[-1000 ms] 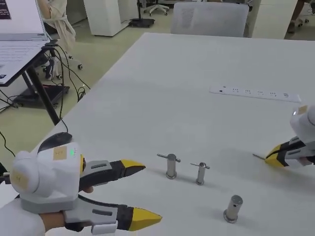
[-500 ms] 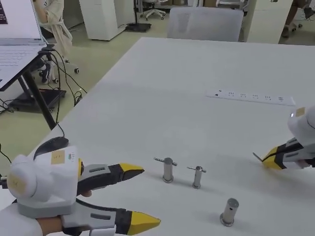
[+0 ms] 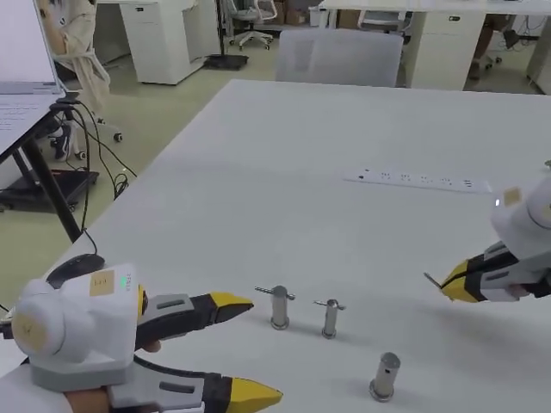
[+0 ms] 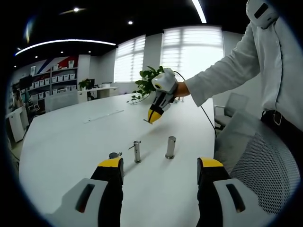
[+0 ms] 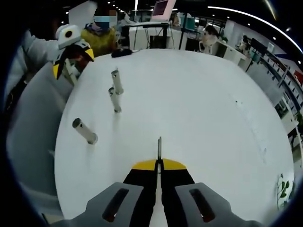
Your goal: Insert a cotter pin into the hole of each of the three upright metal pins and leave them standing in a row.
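Three upright metal pins stand on the white table. The left pin (image 3: pixel 279 307) and the middle pin (image 3: pixel 331 317) each carry a cotter pin through the top. The third pin (image 3: pixel 384 376) stands nearer me with nothing in it. My left gripper (image 3: pixel 244 348) is open at the lower left, a little left of the pins. My right gripper (image 3: pixel 448 283) hovers at the right, shut on a thin cotter pin (image 5: pixel 159 147) that sticks out past its yellow tips. The left gripper view has the third pin (image 4: pixel 170 147) ahead of the jaws and the right gripper (image 4: pixel 154 115) beyond it.
A white power strip (image 3: pixel 417 181) lies farther back on the table. A computer mouse (image 3: pixel 73 268) sits at the table's left edge. A laptop on a stand (image 3: pixel 21 82), cables and office chairs are off the table to the left and behind.
The head camera has shifted, so the whole scene sits lower and more to the left. My right gripper has lifted the cotter pin slightly off the table.
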`<action>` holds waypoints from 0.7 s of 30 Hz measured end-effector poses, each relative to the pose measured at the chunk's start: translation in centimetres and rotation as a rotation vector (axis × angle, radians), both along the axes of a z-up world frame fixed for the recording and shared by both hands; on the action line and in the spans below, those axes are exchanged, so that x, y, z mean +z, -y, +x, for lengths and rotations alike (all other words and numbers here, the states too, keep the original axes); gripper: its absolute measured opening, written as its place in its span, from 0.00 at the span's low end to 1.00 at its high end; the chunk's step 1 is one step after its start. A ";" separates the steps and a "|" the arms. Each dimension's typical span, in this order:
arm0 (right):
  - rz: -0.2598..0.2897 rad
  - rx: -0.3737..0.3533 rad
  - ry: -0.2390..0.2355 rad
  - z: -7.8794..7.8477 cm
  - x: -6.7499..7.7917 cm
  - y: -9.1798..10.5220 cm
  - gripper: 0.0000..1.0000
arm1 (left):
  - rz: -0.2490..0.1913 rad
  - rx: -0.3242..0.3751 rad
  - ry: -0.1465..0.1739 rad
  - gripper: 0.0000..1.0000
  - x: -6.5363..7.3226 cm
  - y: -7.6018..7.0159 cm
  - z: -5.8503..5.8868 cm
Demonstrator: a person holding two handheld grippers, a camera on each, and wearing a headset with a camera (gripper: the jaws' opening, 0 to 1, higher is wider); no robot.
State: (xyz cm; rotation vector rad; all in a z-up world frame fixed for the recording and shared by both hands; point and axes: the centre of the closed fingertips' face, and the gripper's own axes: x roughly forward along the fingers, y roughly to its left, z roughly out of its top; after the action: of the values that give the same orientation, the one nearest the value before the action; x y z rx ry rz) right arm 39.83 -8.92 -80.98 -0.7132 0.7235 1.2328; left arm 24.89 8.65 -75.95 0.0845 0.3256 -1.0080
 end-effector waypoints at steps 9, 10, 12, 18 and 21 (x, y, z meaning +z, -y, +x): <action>0.006 0.047 0.003 -2.2 2.3 -1.0 0.02 | -0.008 -0.026 0.014 0.61 0.5 1.1 0.2; 0.006 0.056 0.001 -2.6 2.5 -1.2 0.02 | -0.008 -0.029 0.016 0.61 0.5 1.2 0.2; 0.005 0.070 -0.002 -3.2 2.9 -1.6 0.02 | -0.008 -0.034 0.018 0.61 0.6 1.4 0.2; 0.006 0.114 -0.009 -5.0 4.2 -2.8 0.02 | -0.013 -0.049 0.023 0.58 0.9 2.1 0.3; 0.011 0.139 -0.011 -5.9 4.8 -3.6 0.02 | -0.012 -0.055 0.026 0.56 1.0 2.5 0.4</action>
State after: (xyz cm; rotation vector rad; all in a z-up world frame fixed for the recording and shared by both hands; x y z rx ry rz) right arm 33.89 -5.27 -76.17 -0.7585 0.6847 1.3670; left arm 25.26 6.16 -74.98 0.0962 0.2952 -1.0622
